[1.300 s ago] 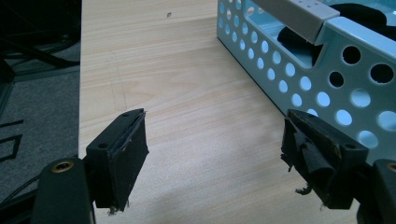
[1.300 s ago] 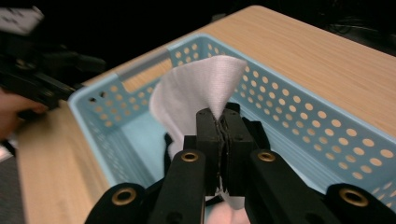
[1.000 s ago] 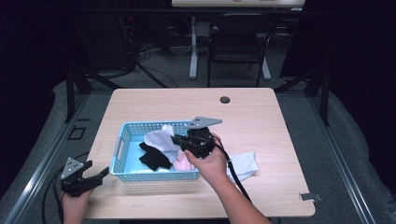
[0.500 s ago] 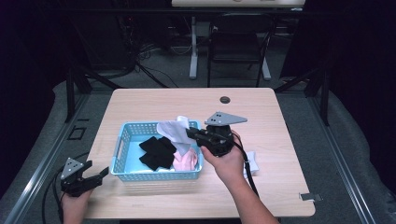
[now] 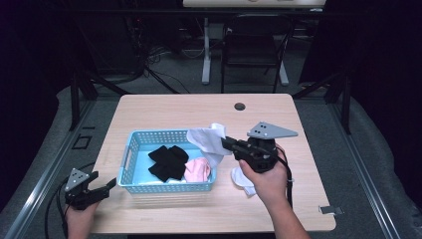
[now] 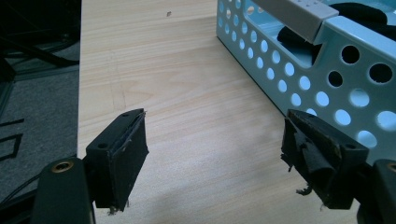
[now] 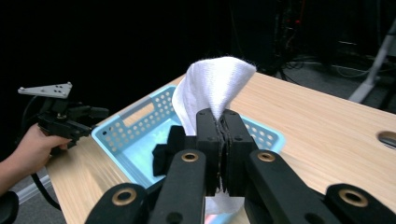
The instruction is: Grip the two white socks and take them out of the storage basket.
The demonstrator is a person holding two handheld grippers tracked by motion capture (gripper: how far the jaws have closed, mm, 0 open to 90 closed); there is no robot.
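Note:
My right gripper (image 5: 227, 144) (image 7: 222, 125) is shut on a white cloth (image 5: 206, 138) (image 7: 211, 87) and holds it in the air over the right end of the light blue basket (image 5: 130, 149) (image 7: 136, 115). The cloth droops from the closed jaws toward the basket. Inside the basket lie a black cloth (image 5: 167, 160) and a pink cloth (image 5: 198, 170). My left gripper (image 5: 109, 184) (image 6: 219, 158) rests open near the table's front left corner, beside the basket's left wall (image 6: 327, 74), with nothing between its jaws.
Another white cloth (image 5: 244, 182) lies on the table to the right of the basket, partly under my right hand. A round cable hole (image 5: 240, 106) sits near the far edge. Bare wood stretches behind the basket.
My right gripper has moved to the right and upward, lifting the white cloth out of the basket to its right end. The left gripper has stayed put.

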